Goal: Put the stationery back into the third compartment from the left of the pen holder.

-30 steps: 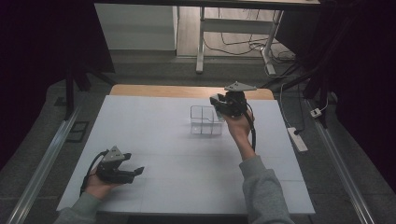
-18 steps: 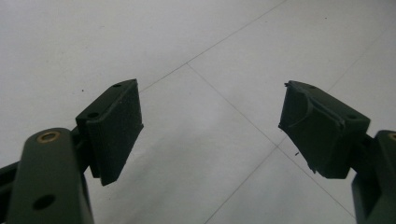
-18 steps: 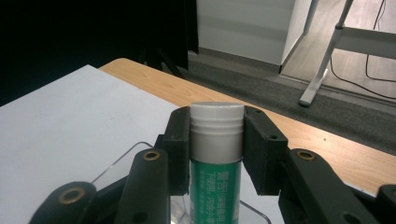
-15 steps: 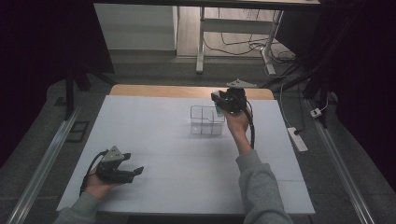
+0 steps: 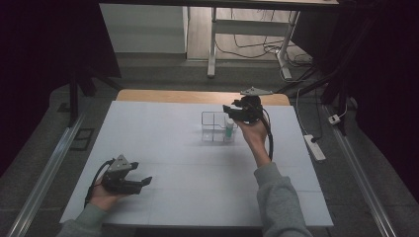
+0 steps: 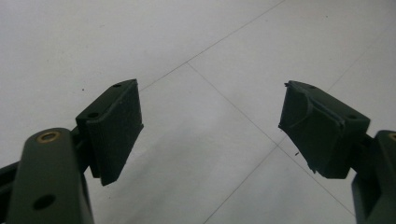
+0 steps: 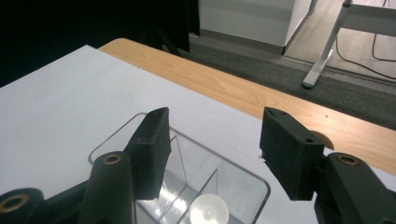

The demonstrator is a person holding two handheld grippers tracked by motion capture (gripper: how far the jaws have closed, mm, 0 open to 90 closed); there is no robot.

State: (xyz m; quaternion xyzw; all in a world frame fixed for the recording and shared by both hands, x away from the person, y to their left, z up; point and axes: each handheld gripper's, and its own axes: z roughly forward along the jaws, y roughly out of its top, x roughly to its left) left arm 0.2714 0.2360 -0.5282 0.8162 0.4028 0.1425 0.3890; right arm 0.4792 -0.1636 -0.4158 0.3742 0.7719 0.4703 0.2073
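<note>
High view shows the right tongs (image 5: 232,112) raised at about one o'clock over a clear divided container (image 5: 216,127) that stands mid-surface, and a small bottle with a white cap and green body (image 5: 230,127) stands upright in its right-hand compartment, directly under those tongs. Right gripper view has these tongs spread with nothing between them, the round white cap below, which suggests the bottle has been released there. The left tongs (image 5: 143,181), at seven o'clock just above the white surface (image 5: 168,163), are spread and empty, apparently idle.
</note>
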